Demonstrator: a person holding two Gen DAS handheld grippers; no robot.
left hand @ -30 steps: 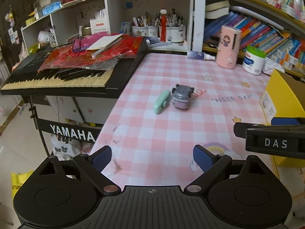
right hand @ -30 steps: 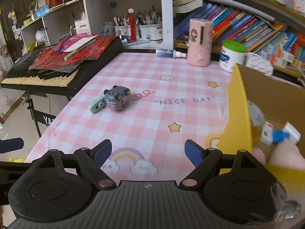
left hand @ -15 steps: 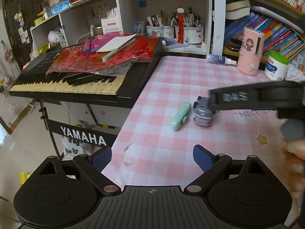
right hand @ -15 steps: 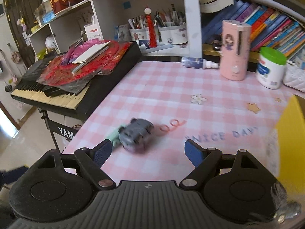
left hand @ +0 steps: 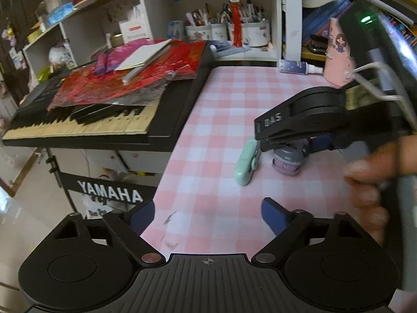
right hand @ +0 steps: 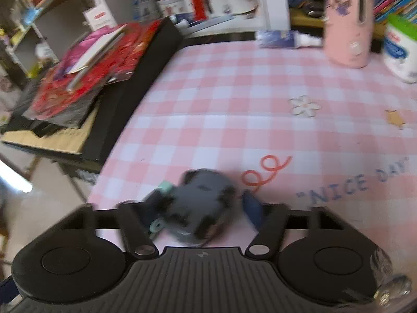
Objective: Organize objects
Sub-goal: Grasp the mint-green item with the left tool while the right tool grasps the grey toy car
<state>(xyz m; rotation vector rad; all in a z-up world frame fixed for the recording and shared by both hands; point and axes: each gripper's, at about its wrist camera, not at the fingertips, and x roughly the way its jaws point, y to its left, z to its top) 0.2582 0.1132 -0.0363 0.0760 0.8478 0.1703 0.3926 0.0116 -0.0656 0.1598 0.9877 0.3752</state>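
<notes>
Grey toy (right hand: 200, 203) sits between the right gripper's (right hand: 200, 207) closing jaws.

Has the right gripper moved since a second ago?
Yes. The right gripper moved from the yellow box side toward the keyboard, now straddling the grey toy, jaws closing.

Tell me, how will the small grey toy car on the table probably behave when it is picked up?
The grey toy car looks like hard, stiff plastic, so it should keep its shape. It seems small and light. The right tool is closing around it; its wheels and rounded body may let it roll or slip sideways toward the mint green item.
</notes>
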